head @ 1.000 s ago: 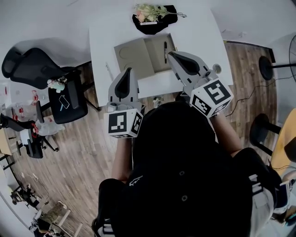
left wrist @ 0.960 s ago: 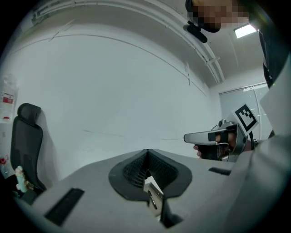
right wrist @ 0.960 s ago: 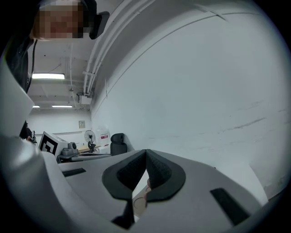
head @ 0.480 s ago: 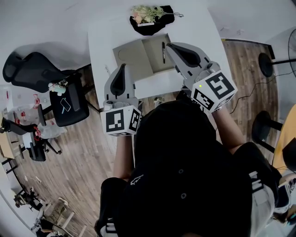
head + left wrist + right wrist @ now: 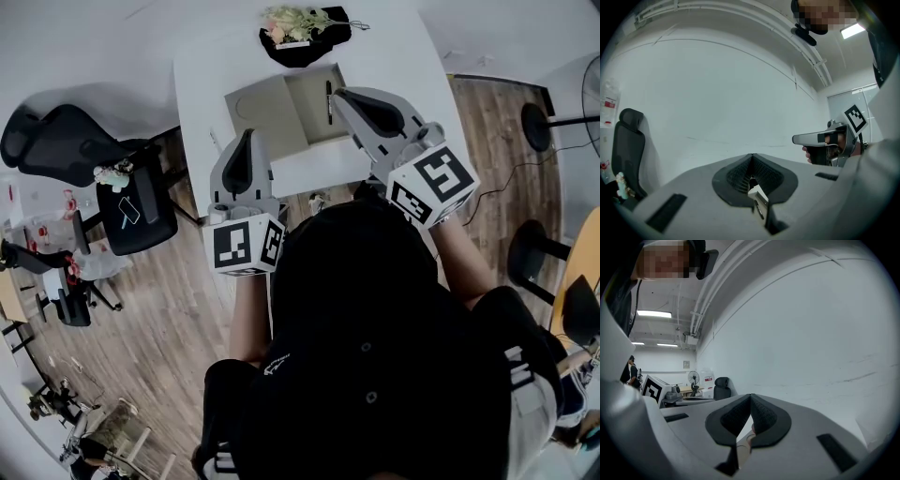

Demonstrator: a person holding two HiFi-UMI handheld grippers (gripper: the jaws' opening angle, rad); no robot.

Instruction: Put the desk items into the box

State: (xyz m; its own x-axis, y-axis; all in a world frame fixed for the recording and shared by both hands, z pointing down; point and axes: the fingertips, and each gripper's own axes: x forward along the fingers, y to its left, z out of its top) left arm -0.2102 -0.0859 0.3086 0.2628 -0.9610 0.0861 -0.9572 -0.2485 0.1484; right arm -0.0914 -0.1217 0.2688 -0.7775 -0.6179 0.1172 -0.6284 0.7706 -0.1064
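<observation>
Left gripper (image 5: 751,161): jaws together, nothing clamped. It's pointed up at the wall. A slit under the tips shows only a sliver of something white and a thin dark thing, can't tell what.

Right gripper (image 5: 750,401): jaws together too, empty. Brown cardboard shows through the gap below the tips.

Head view:
- The box (image 5: 307,108) sits open on the white bench (image 5: 211,75), flap folded out flat to the left.
- A pen (image 5: 329,101) lies inside the box near its right side.
- The right gripper's tips are over the box's right part, just beside the pen. Can't tell if they touch it.
- The left gripper hangs over the bench's near-left edge, tips just off the flap's near corner.
- Flowers (image 5: 298,21) on a black cloth (image 5: 305,47) sit at the far edge of the bench, just beyond the box.

Surroundings:
- A black office chair (image 5: 56,141) stands left of the bench, and a second dark seat (image 5: 141,206) near it carries a phone (image 5: 128,208).
- A stool (image 5: 532,251) is well off to the right.
- The bench is bare either side of the box. The left gripper sits right at the bench's left and near edges.
</observation>
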